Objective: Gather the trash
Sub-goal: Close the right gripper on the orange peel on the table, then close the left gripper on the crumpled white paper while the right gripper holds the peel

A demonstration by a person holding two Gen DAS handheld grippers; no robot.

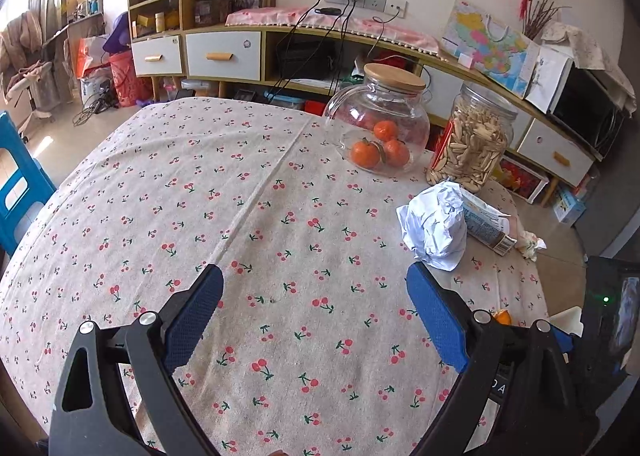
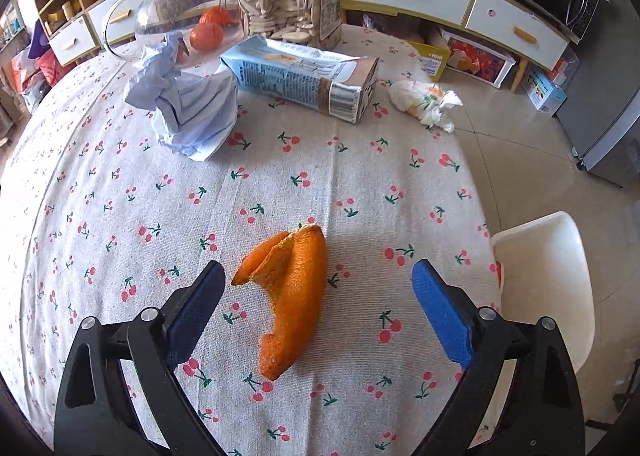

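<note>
- Your right gripper (image 2: 316, 284), jaws wide, straddles the curled orange peel (image 2: 286, 304); long axis runs near-far.
- Your left gripper (image 1: 314, 288), wide, holds nothing.

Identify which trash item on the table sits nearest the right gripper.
The orange peel, lying between the open right gripper's fingers. The crumpled paper, milk carton and wadded tissue all lie farther back, near the jars.

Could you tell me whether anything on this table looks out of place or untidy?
Yes: litter on the cloth. An orange peel lies between the open right claw fingers, a crumpled paper and a carton on its side lie by the jars, and a wadded tissue sits near the edge.
</note>
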